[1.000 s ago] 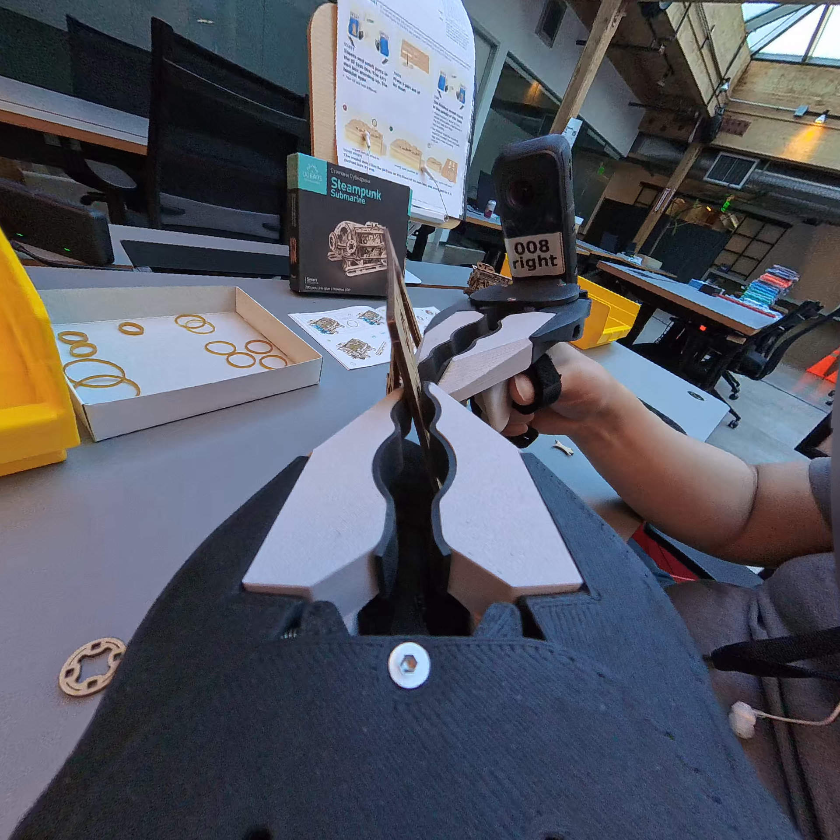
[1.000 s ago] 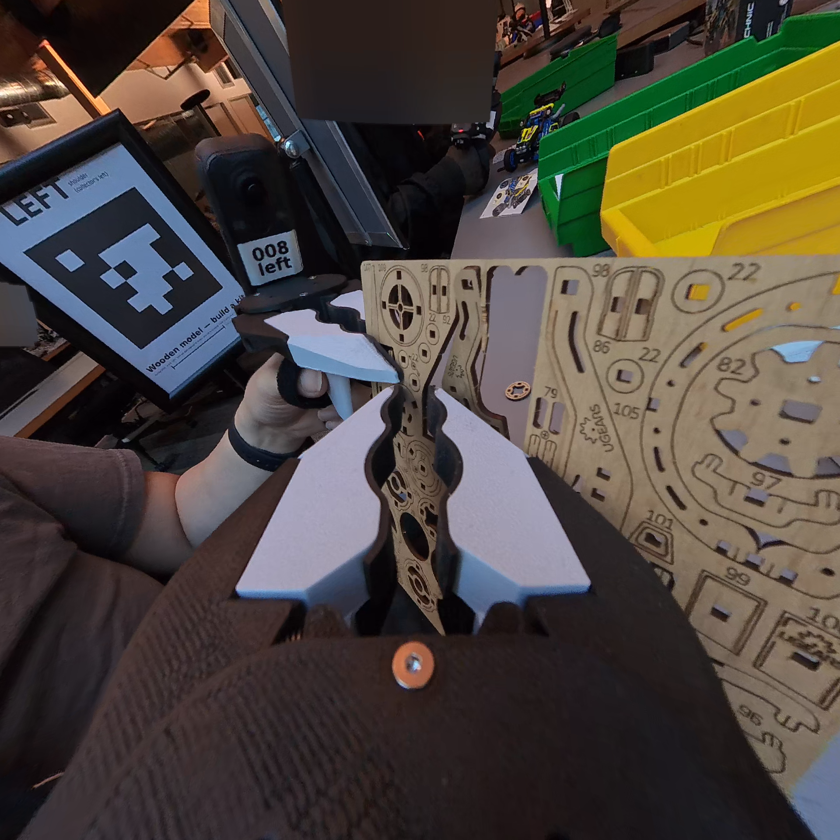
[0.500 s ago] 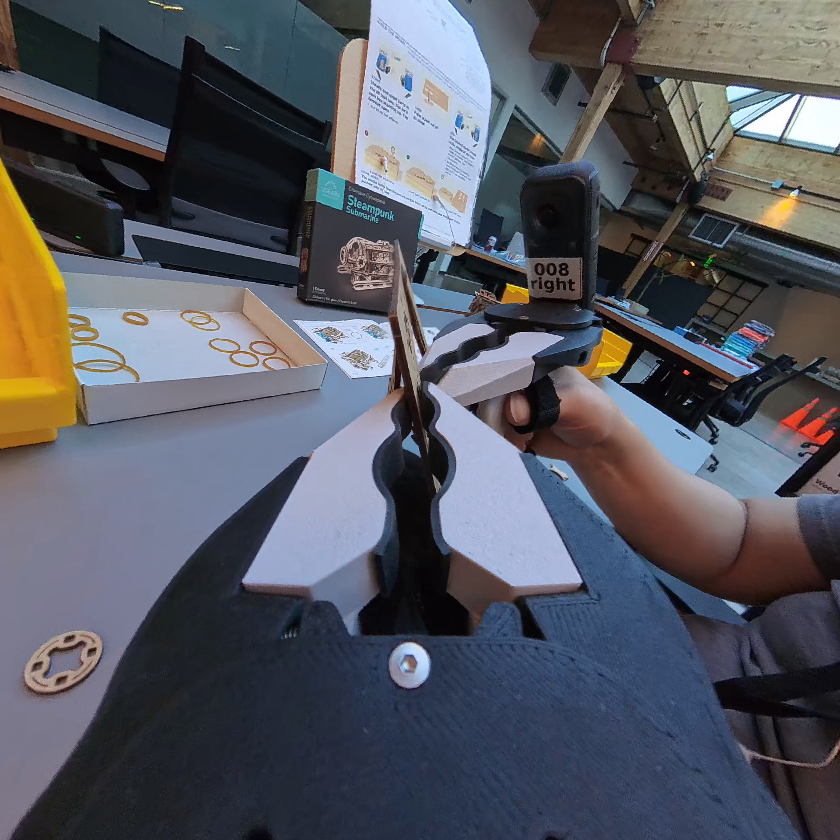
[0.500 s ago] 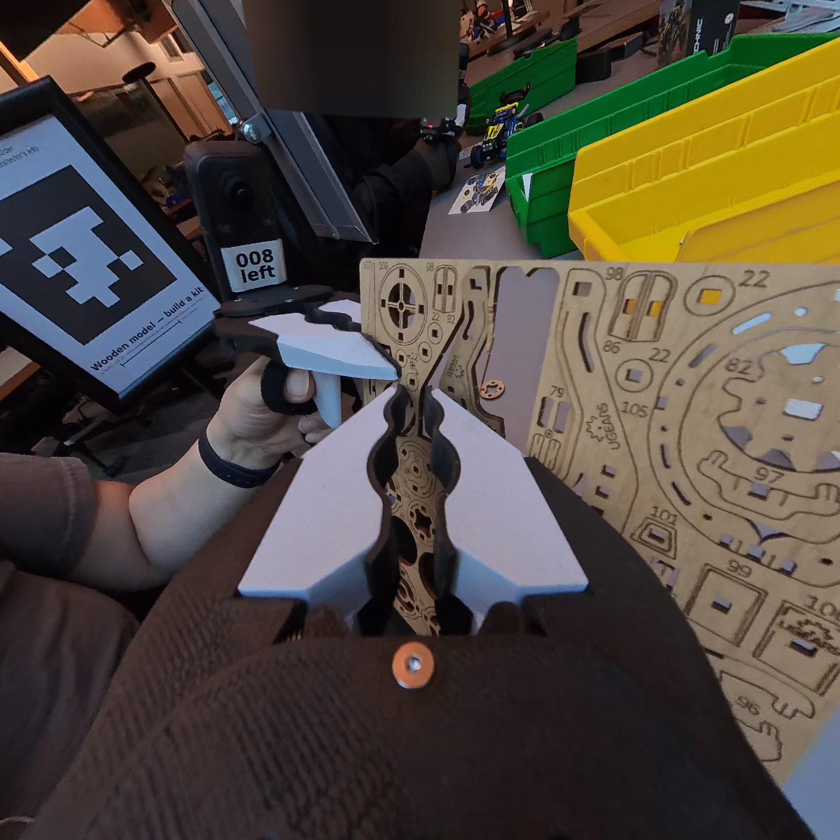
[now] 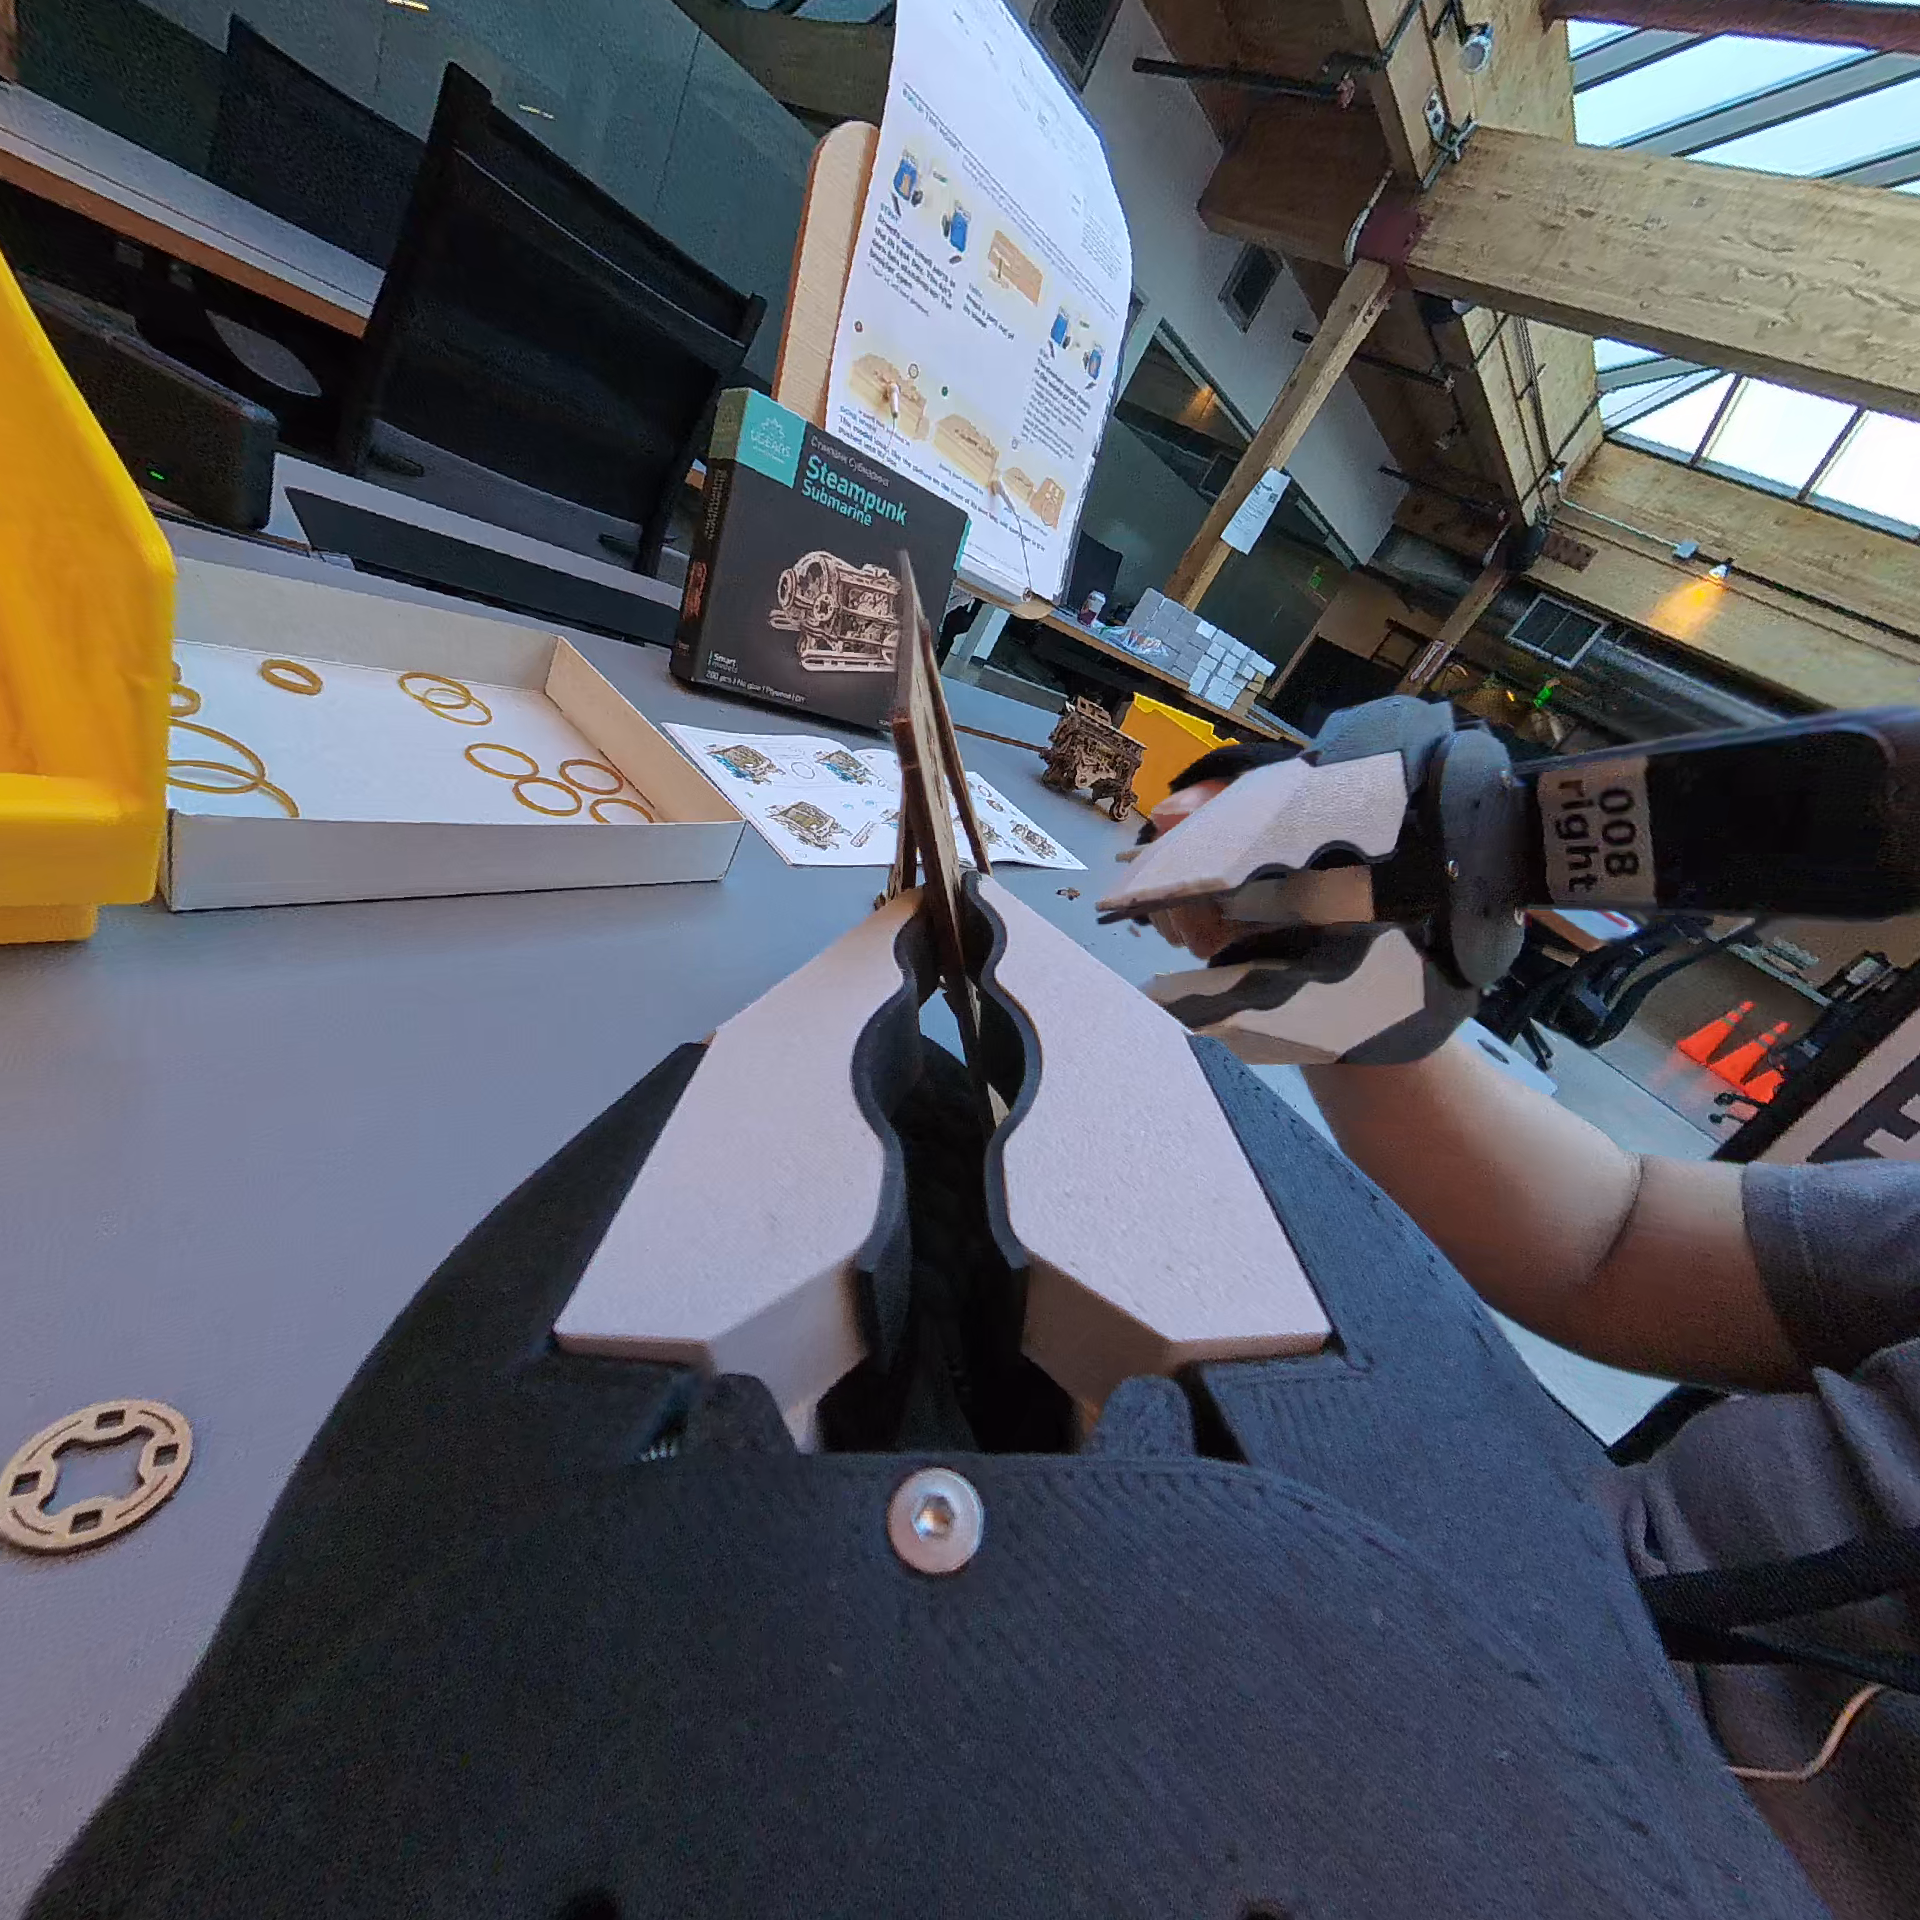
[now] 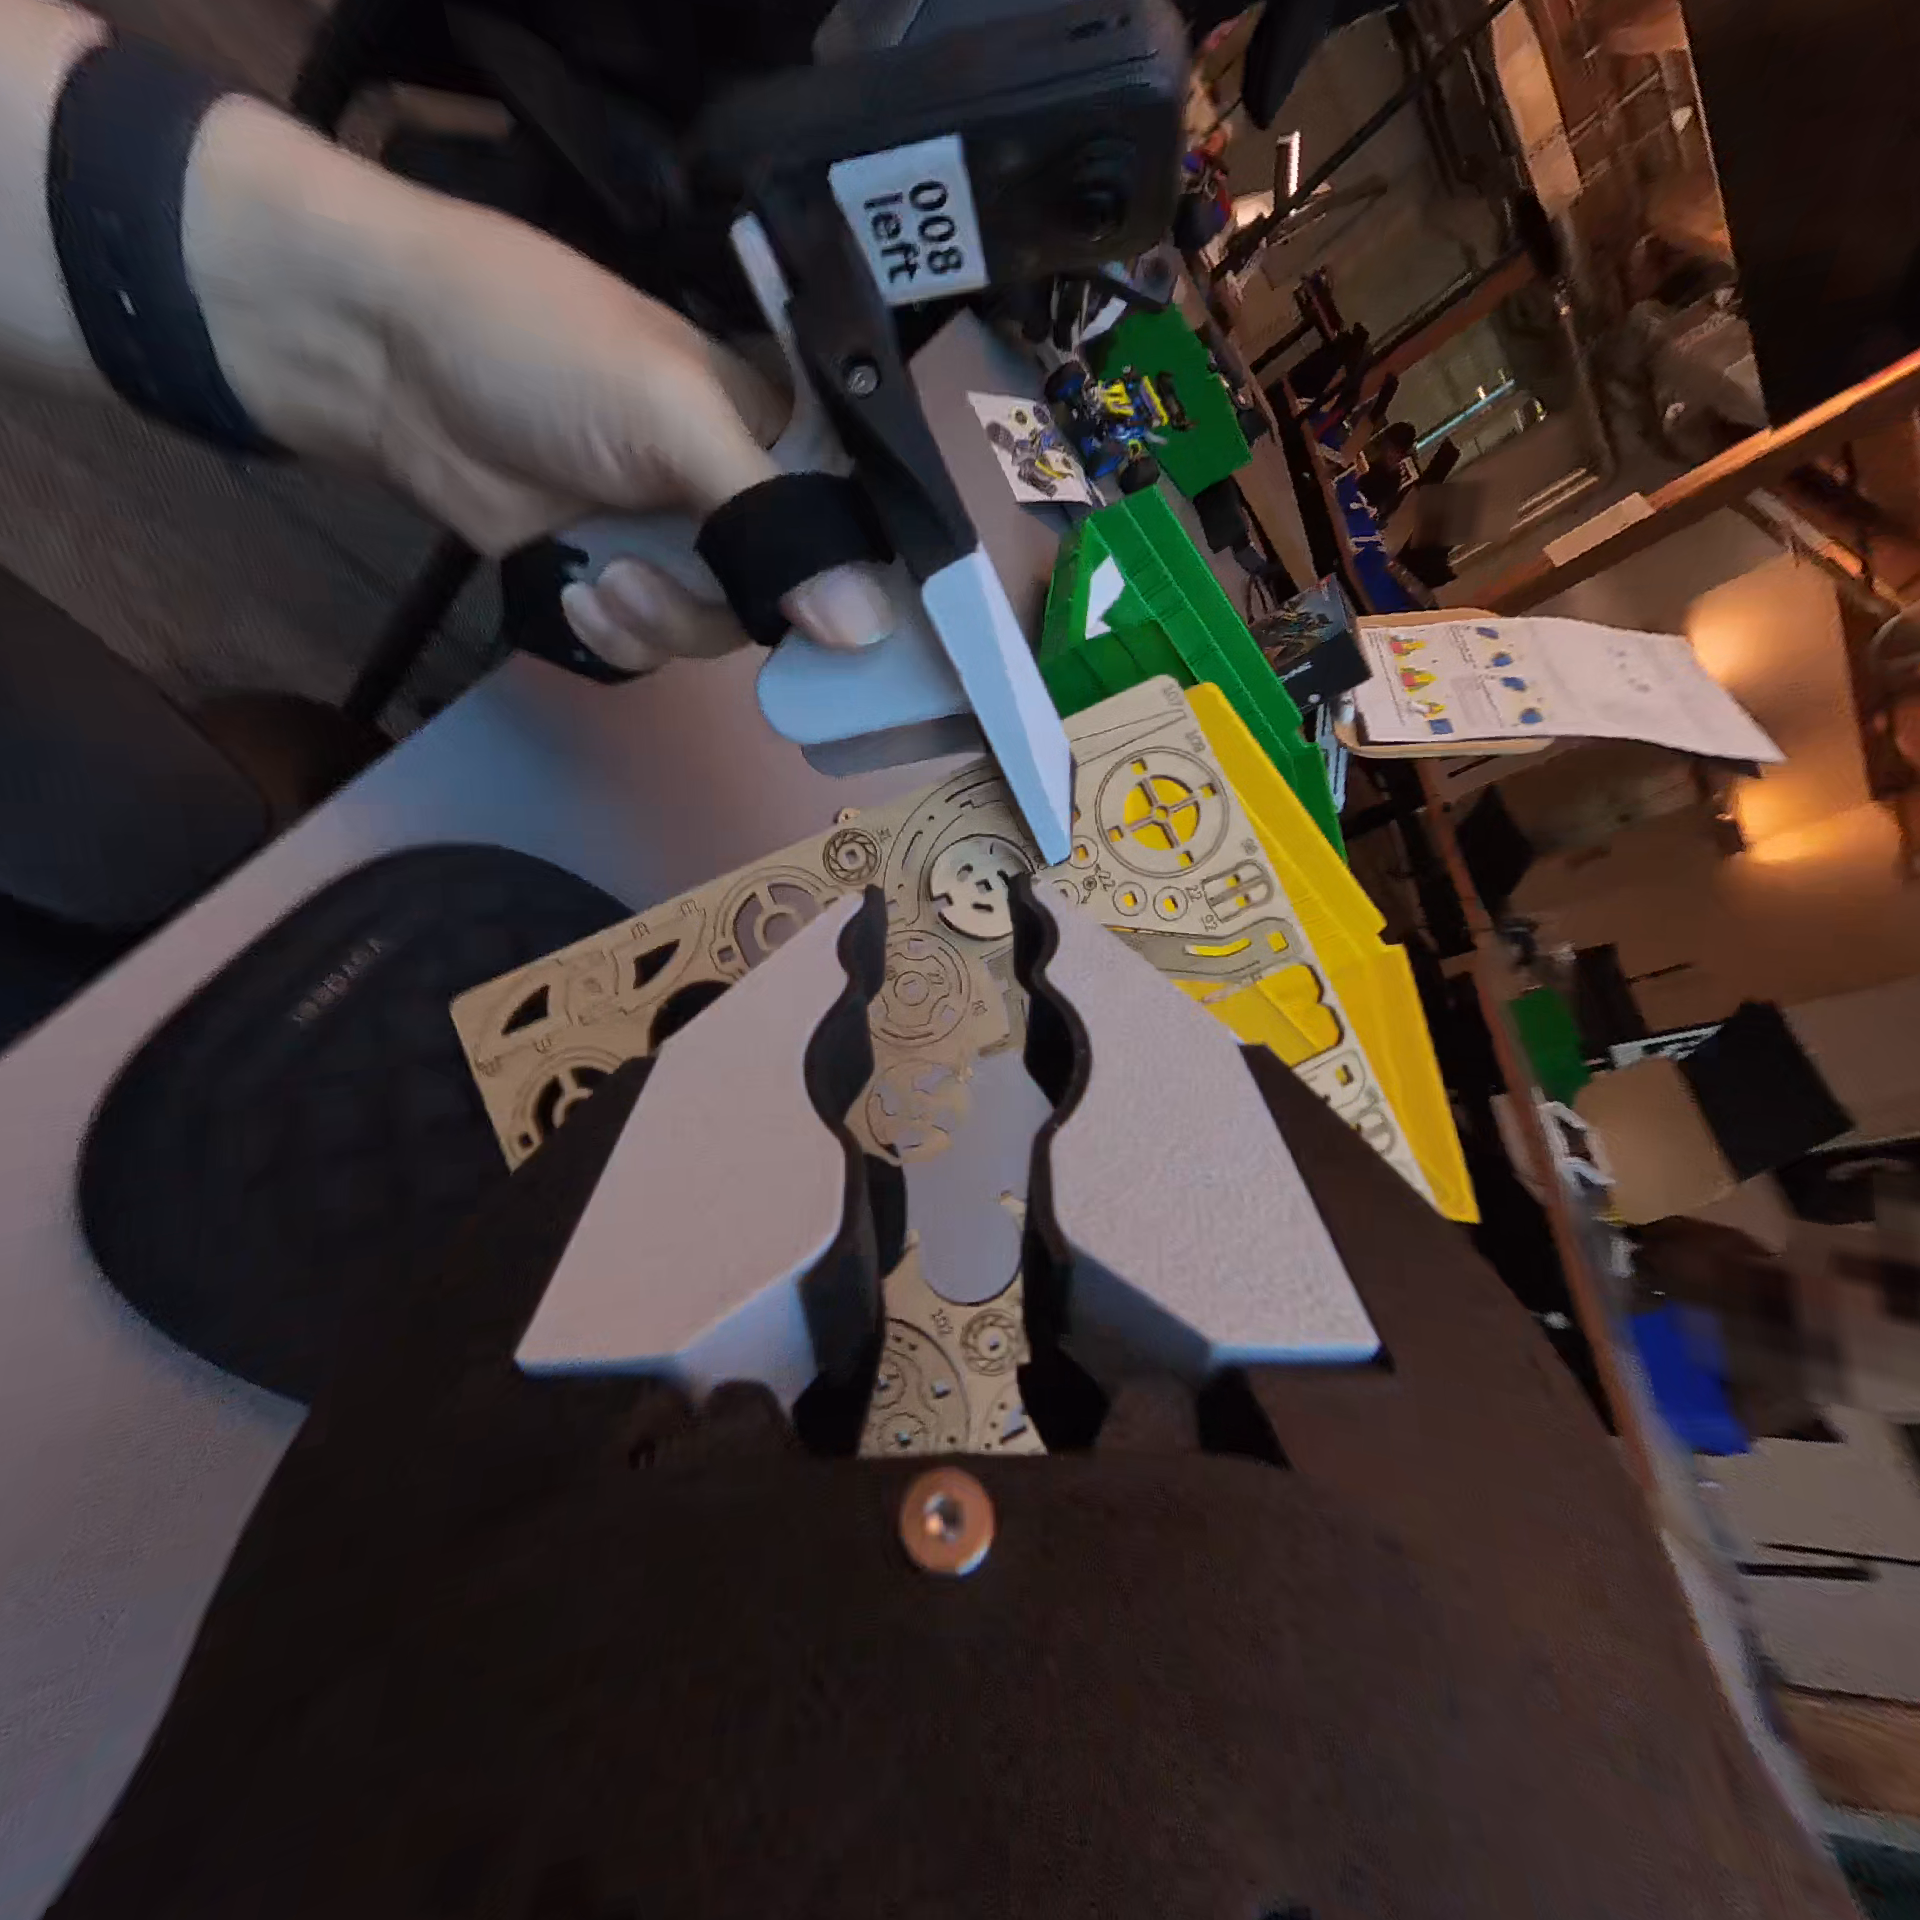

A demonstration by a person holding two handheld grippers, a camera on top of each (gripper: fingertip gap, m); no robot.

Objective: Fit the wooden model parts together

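Note:
A laser-cut wooden parts sheet [image 5: 928,748] stands edge-on between my left gripper's [image 5: 940,904] fingers, which are shut on its edge above the grey table [image 5: 416,1091]. My right gripper [image 5: 1127,956] is off to the right of the sheet, rolled on its side, open and empty. In the right wrist view my right gripper [image 6: 945,894] is open, with the flat face of the sheet [image 6: 727,935] behind its fingers and not touching them. The left gripper [image 6: 1055,852] pinches the sheet's far edge there.
A white tray of rubber bands [image 5: 665,748], a yellow bin [image 5: 73,675], the kit box [image 5: 821,582], a leaflet [image 5: 790,790] and a small built wooden model [image 5: 1091,748] are on the table. A loose wooden ring [image 5: 94,1475] lies near left. Green [image 6: 1164,582] and yellow bins [image 6: 1340,935] are beyond the sheet.
My right gripper has opened, let go of the sheet, pulled away to the right and rolled onto its side. My left gripper still holds the sheet.

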